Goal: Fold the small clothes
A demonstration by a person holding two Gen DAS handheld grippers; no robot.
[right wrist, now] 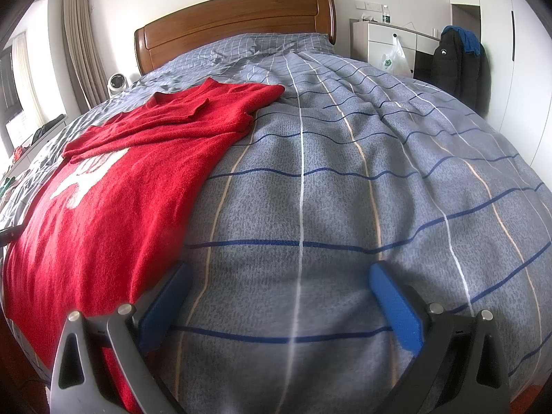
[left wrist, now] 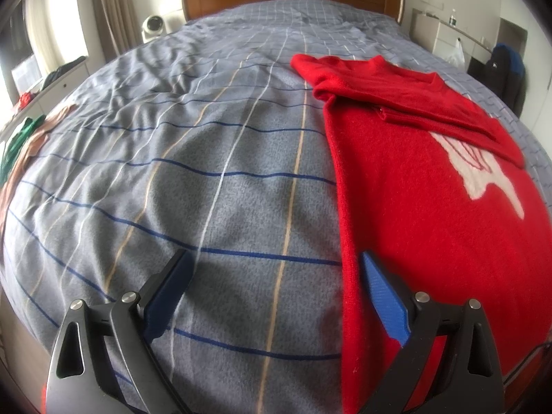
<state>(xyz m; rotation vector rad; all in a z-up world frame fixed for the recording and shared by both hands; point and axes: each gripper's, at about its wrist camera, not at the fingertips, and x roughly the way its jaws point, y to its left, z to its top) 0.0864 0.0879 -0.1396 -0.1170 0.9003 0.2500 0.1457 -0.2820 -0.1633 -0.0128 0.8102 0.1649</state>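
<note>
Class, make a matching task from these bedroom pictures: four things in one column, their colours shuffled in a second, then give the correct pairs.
Things:
1. sweater
2. headboard
3. bedcover
4. claw pads

Colours:
A. brown wood
B. blue
C. red with a white motif
D. grey with a line grid

Pairs: 1-C, 2-A, 3-D, 4-B

red sweater [left wrist: 431, 224]: hem cut off by frame edge | white motif [left wrist: 483, 172]: part hidden under folded sleeve
</note>
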